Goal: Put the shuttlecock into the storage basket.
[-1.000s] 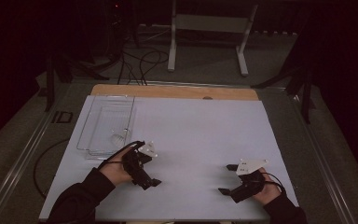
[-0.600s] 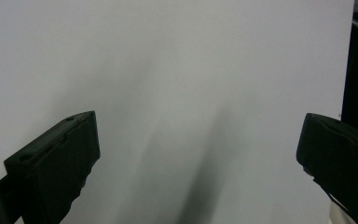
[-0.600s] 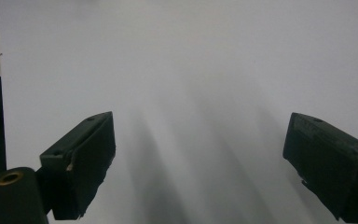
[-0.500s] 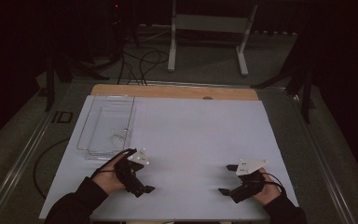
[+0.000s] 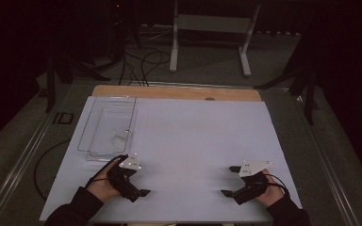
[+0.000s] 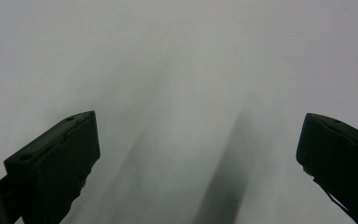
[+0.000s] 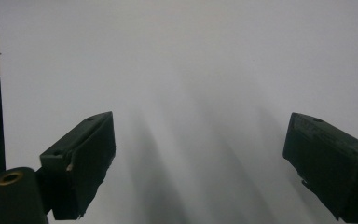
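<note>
My left gripper (image 5: 139, 181) rests low over the white table sheet (image 5: 193, 136) near the front left, just below the corner of a clear plastic tray (image 5: 88, 127). In the left gripper view its jaws stand wide apart, so the left gripper (image 6: 198, 119) is open over bare white sheet. My right gripper (image 5: 230, 180) sits at the front right, also open, and the right gripper (image 7: 200, 116) has nothing between its jaws. A small pale object (image 5: 120, 139) lies in the near end of the tray.
A wooden strip (image 5: 176, 92) borders the table's far edge. Beyond it on the dark floor stand a white frame stand (image 5: 212, 28) and loose cables (image 5: 143, 59). A metal rail (image 5: 23, 155) runs along the table's left side.
My left gripper has pulled back from the tray's near corner toward the front edge of the table. The right gripper has stayed where it was.
</note>
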A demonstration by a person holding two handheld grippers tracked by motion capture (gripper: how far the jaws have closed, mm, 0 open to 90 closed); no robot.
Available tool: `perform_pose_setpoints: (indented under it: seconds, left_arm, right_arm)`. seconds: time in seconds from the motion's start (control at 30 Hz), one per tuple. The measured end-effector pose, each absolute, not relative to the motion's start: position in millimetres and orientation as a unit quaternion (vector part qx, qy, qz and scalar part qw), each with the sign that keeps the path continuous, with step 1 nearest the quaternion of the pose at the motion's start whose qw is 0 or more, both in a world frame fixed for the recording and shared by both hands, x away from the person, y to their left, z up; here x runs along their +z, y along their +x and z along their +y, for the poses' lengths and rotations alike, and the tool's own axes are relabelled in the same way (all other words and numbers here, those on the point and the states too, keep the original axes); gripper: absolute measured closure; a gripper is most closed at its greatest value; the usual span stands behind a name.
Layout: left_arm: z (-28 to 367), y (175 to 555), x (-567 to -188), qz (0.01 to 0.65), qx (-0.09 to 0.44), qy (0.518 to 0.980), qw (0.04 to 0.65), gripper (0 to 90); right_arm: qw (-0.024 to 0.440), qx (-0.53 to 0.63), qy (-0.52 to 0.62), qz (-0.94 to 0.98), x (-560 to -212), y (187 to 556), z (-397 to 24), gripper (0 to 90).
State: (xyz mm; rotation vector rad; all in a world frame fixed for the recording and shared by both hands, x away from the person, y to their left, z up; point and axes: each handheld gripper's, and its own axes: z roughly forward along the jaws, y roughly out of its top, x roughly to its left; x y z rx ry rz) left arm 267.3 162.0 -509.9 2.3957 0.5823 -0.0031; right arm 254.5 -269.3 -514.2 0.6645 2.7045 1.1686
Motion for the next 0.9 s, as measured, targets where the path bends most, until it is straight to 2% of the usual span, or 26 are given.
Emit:
perform_pose_setpoints:
  seconds: [0.9]
  left_arm:
    - [194.0, 254.1, -517.6, 0.261, 0.049, 0.882, 0.389, 0.0]
  right_arm:
    - [0.06, 0.381, 0.221, 0.896, -517.0, 254.2, -270.1, 9.1]
